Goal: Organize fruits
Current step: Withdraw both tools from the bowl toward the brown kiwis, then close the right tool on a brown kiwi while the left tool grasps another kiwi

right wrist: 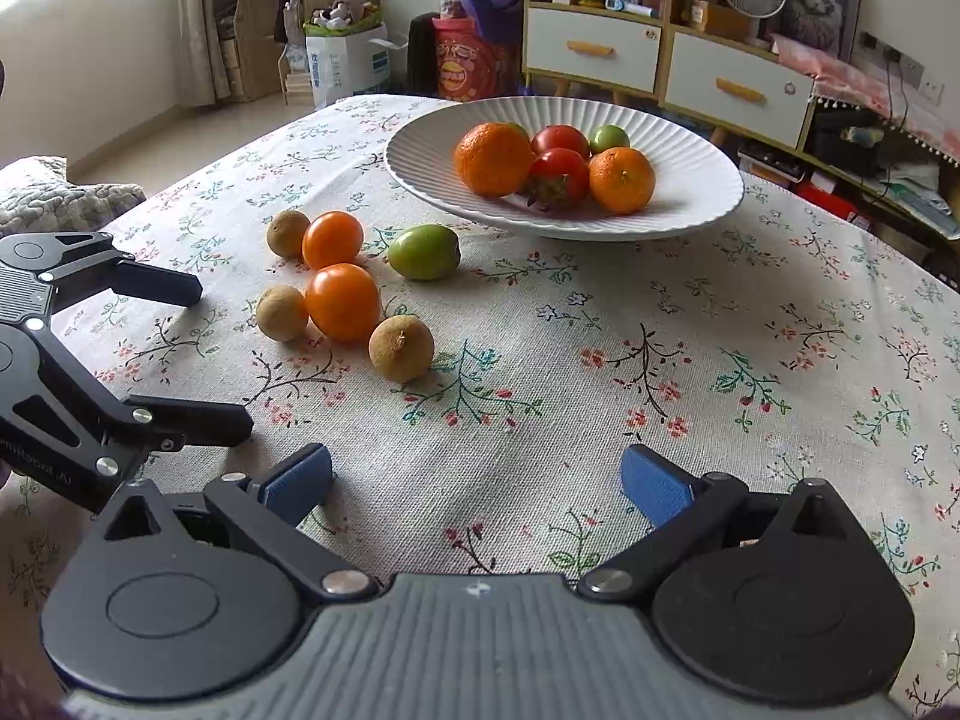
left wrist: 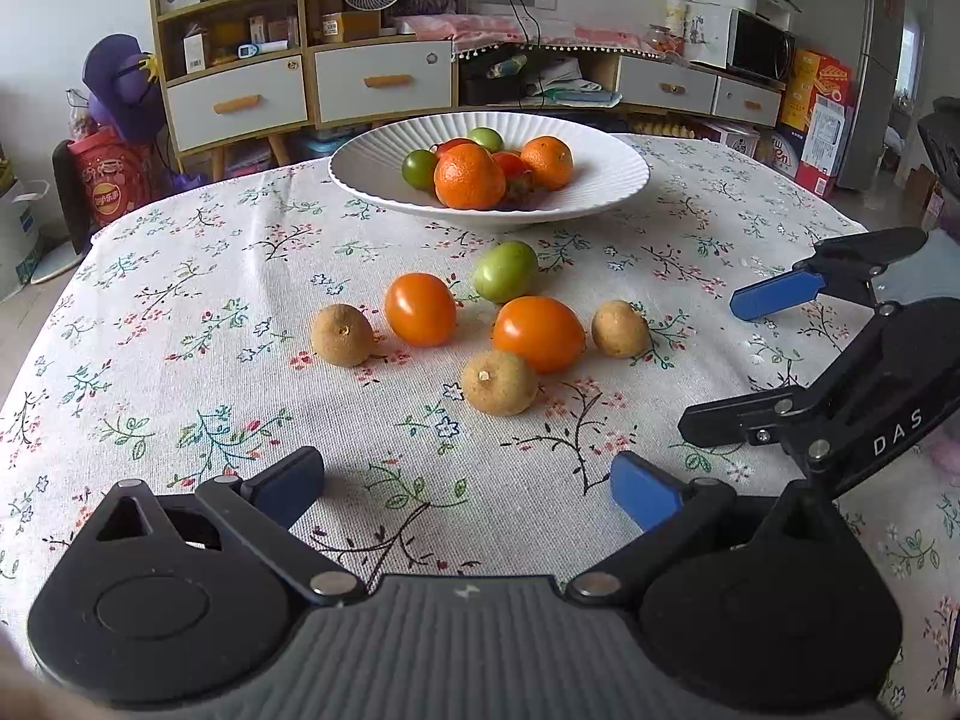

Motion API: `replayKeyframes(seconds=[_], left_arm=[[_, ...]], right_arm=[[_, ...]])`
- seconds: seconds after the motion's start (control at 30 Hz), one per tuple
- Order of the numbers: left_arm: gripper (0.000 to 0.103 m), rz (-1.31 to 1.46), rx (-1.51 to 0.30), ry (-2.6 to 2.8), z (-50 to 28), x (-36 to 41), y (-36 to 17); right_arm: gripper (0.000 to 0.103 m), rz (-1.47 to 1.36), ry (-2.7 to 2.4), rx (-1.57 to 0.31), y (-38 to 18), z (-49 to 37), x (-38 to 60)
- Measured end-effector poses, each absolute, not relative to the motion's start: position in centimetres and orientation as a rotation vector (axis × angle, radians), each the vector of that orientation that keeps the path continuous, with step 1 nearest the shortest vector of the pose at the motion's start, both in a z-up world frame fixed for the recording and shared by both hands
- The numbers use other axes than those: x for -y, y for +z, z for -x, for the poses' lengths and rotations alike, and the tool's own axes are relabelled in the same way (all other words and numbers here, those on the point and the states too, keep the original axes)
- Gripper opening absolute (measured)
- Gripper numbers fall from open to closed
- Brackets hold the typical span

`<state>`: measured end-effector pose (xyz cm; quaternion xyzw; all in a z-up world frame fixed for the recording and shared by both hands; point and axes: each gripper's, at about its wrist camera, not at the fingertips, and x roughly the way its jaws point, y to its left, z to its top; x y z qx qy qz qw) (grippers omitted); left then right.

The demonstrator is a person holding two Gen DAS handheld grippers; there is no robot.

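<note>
Table (left wrist: 180,360) with floral cloth fills both views. White ribbed bowl (left wrist: 384,156) sits at 12 o'clock in the left wrist view and at about 1 o'clock in the right wrist view, holding two mandarins (right wrist: 493,159), two red tomatoes (right wrist: 559,177) and at least two small green fruits (right wrist: 609,138); the bowl contents overlap, so the exact count is hard to tell. Left gripper (left wrist: 468,486) at 6 o'clock of its own view, jaws wide apart, nothing between them, just bare cloth. Right gripper (right wrist: 477,483) same: jaws spread wide, nothing held; it also shows at 3 o'clock in the left wrist view, blue pads apart. Loose fruit lies on the cloth between the bowl and the grippers, in a tight cluster at centre of the left wrist view and at 10 o'clock in the right wrist view. Two orange tomatoes (left wrist: 420,309), one near centre and one just to its right (left wrist: 539,333). One green tomato (left wrist: 505,271) at the bowl side of the cluster, close to both orange ones. Three small brown longan-like fruits: one at 9 o'clock of the cluster (left wrist: 342,335), one at 3 o'clock (left wrist: 620,328), one at 6 o'clock (left wrist: 499,382) touching or nearly touching the right orange tomato. All loose fruit rests on the table, none in a gripper.
</note>
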<state>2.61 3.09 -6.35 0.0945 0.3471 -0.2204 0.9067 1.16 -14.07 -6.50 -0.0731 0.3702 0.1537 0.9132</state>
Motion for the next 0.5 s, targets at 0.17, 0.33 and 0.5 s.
replayKeyframes(seconds=[0.17, 0.33, 0.5], left_arm=[[0.099, -0.201, -0.692, -0.485, -3.2, -2.7, -6.5], [0.095, -0.212, -0.683, -0.511, -3.3, -2.4, -6.2], [0.075, -0.216, -0.677, -0.532, -3.5, -1.9, -5.8]], right_arm=[[0.103, 0.171, 0.358, -0.776, -6.3, -1.7, 14.1], [0.103, 0.21, 0.393, -0.788, -6.0, -2.1, 14.0], [0.086, 0.235, 0.415, -0.769, -5.6, -2.2, 13.4]])
